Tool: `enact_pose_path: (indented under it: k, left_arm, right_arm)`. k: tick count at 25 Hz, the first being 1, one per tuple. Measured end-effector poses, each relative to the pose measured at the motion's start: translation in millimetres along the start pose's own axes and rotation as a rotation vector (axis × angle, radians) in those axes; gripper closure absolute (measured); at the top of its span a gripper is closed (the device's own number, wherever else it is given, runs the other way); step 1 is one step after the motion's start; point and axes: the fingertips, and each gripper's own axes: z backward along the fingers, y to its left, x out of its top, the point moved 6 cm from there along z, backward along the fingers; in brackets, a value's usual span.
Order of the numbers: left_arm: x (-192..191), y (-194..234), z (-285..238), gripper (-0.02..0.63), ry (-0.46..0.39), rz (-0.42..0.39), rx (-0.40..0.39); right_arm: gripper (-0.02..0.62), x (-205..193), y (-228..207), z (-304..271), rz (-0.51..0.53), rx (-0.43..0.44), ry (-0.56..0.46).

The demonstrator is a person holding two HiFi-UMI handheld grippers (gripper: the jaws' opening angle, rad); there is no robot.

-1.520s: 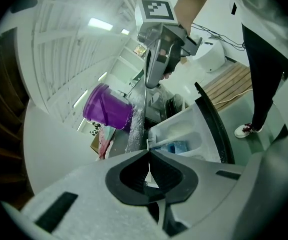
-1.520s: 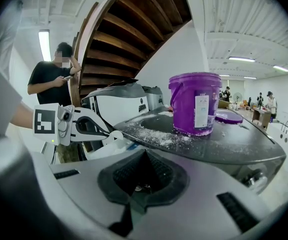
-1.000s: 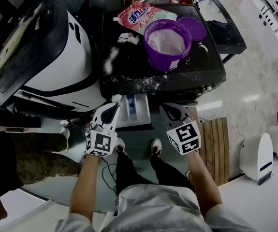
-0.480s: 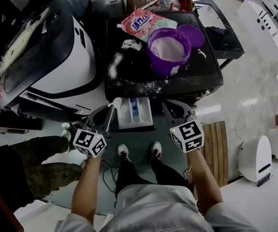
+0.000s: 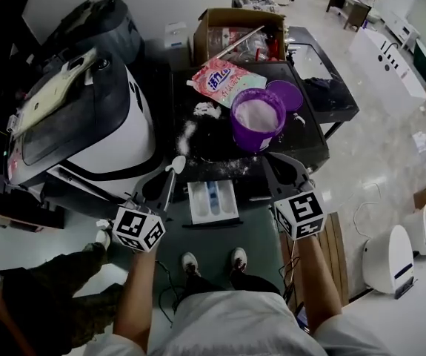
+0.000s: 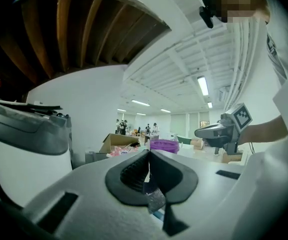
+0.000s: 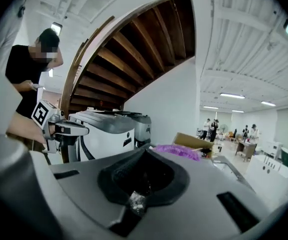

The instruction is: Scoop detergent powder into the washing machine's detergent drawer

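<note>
Jaws of the left gripper (image 5: 167,190) (image 6: 149,155) are pressed together on the thin handle of a spoon (image 5: 176,166). The spoon's white bowl sticks out past the jaw tips, over the front left edge of the washer (image 5: 220,148) top. Whether the bowl carries any powder cannot be told.

The right gripper (image 5: 272,162) (image 7: 144,156) has its jaws closed against each other with nothing between them. It hangs over the washer's front right corner.

Between the two grippers the drawer (image 5: 213,202) is pulled out from the washer's front. Its compartments face up, with a blue part in the middle.

On the washer top, toward the front right, stands a purple tub (image 5: 257,119) (image 7: 181,150) filled with pale powder (image 5: 257,114). Its lid (image 5: 285,93) lies just beside it at the back right. A pink bag (image 5: 222,80) lies behind the tub, near the back edge. A cardboard box (image 5: 236,30) sits beyond the bag.

Spilled white grains (image 5: 187,135) streak the left part of the washer top and its front edge. A white machine (image 5: 94,128) stands beside the washer on the left.
</note>
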Motion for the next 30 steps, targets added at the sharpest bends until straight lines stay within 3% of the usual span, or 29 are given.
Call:
enact_pose_path:
  k: [5, 16, 30]
  left_arm:
    - [44, 16, 1, 0.592, -0.047, -0.041, -0.014]
    - [125, 34, 17, 0.592, -0.185, -0.137, -0.074]
    - [165, 65, 37, 0.592, -0.262, -0.235, -0.039]
  right_arm:
    - [0.591, 41, -3, 4, 0.038, -0.063, -0.071]
    - [0.591, 112, 15, 5, 0.127, -0.094, -0.2]
    - [0.591, 155, 31, -17, 0.155, -0.081, -0.285]
